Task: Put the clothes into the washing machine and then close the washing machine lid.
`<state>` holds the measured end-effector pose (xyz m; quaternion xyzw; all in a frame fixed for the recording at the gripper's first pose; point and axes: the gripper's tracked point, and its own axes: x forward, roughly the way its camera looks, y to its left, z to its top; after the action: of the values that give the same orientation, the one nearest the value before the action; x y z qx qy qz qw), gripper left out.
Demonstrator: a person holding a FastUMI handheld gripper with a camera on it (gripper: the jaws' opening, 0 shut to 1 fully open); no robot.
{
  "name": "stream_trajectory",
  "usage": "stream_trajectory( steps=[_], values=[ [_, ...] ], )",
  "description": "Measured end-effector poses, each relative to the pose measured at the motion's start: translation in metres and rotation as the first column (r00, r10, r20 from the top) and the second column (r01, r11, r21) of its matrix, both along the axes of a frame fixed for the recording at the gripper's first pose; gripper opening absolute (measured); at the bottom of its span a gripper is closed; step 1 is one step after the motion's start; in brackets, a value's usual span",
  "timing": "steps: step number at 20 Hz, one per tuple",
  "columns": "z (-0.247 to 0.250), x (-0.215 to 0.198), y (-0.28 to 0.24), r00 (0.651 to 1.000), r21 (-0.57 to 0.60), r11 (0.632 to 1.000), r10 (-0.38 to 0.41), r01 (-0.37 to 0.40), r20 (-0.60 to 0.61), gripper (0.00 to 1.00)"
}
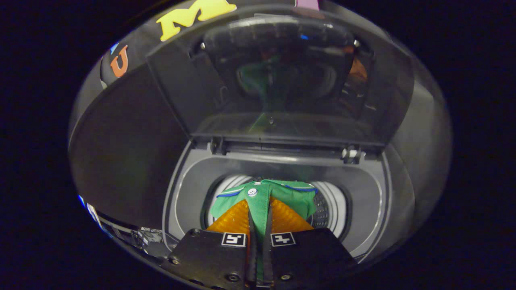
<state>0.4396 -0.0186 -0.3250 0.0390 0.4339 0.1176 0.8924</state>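
A green garment (296,200) with blue trim and a white button hangs pinched between my two fingers, and my gripper (259,213) is shut on it. The cloth dangles directly over the round drum opening (328,209) of the top-loading washing machine (193,193). Beyond the fingers the machine's dark, see-through lid (278,76) stands raised and open on its hinges (352,154), with a faint green reflection of the garment in its glass. The lower part of the garment is hidden behind my fingers.
The grey rim (363,189) of the washer surrounds the drum on all sides. The washer's control panel edge (145,235) lies near the fingers on the left. The booth's dark wall (121,133) stands to the left of the lid.
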Motion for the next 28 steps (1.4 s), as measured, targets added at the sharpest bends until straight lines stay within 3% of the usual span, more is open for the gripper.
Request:
stream_trajectory(
  steps=[5,9,13,20,28],
  values=[
    [-0.047,0.001,0.006,0.991,-0.018,0.998,-0.064,0.063,-0.114,0.1],
    [-0.079,-0.007,0.004,0.965,-0.029,0.99,-0.144,0.141,-0.218,0.12],
    [-0.092,-0.014,0.002,0.945,-0.026,0.984,-0.178,0.177,-0.274,0.19],
    [-0.077,-0.01,-0.009,0.957,-0.065,0.973,-0.231,0.223,-0.175,0.64],
    [-0.066,-0.015,-0.012,0.967,-0.069,0.975,-0.221,0.213,-0.129,0.62]
  ],
)
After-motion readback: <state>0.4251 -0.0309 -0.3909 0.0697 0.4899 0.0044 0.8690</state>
